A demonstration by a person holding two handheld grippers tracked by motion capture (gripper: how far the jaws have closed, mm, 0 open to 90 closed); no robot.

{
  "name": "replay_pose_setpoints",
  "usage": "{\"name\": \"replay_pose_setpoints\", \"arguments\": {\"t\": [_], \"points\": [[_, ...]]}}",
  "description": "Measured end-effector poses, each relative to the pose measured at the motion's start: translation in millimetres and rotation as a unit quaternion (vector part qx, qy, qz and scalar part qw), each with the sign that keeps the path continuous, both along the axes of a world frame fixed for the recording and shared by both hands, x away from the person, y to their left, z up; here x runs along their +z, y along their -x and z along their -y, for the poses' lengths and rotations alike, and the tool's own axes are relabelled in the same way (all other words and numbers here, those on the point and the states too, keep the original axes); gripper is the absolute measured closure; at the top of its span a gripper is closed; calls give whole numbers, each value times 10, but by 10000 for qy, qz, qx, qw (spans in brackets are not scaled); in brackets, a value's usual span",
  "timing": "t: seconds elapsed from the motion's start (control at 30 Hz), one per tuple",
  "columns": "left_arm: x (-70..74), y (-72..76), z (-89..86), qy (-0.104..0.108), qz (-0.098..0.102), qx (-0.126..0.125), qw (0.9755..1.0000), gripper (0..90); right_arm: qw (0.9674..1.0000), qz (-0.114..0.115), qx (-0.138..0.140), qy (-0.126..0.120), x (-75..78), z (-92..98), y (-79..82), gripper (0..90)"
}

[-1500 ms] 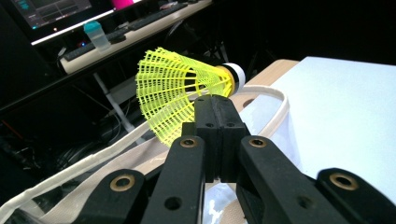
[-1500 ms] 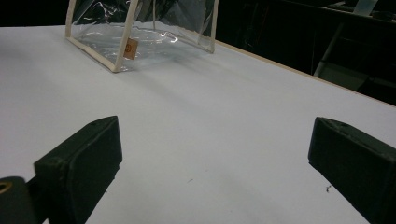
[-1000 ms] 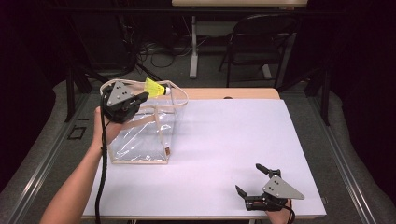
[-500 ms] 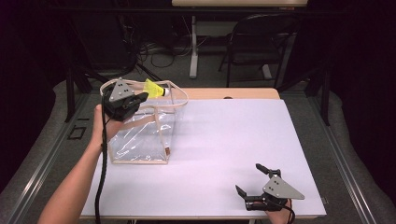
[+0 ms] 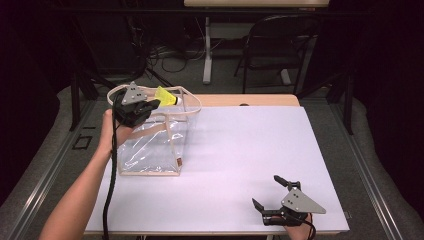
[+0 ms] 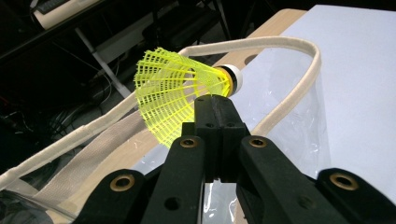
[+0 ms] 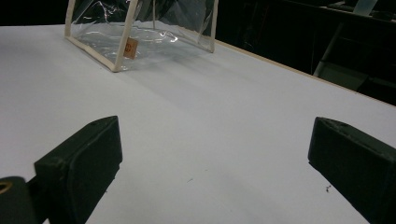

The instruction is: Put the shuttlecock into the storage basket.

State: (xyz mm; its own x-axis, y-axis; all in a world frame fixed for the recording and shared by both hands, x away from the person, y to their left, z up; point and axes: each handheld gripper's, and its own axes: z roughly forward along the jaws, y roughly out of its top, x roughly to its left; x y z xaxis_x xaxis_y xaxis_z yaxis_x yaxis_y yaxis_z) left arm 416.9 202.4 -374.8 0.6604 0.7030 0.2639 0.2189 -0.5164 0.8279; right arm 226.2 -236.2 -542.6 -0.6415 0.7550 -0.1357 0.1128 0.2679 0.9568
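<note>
Nothing moved: left tongs [image 5: 150, 105] clamp shuttlecock [image 5: 166, 96] above clear bag [image 5: 150, 150]; right tongs [image 5: 272, 192] wide open, empty

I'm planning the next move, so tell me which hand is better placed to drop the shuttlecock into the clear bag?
Left. The left gripper is already shut on the yellow shuttlecock, right above the clear bag opening. The right gripper rests open and empty at the table's near right corner, far from the bag.
</note>
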Motion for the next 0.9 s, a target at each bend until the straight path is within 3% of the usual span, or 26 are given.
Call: {"name": "replay_pose_setpoints", "arguments": {"t": [0.6,0.9], "points": [[-42,-164,45,-133,-363,-36,9992,900,10000,-8,15,2,-3,-3,-2,24],[-63,-193,95,-249,-447,-115,9986,900,10000,-17,24,15,-5,-6,-3,24]]}}
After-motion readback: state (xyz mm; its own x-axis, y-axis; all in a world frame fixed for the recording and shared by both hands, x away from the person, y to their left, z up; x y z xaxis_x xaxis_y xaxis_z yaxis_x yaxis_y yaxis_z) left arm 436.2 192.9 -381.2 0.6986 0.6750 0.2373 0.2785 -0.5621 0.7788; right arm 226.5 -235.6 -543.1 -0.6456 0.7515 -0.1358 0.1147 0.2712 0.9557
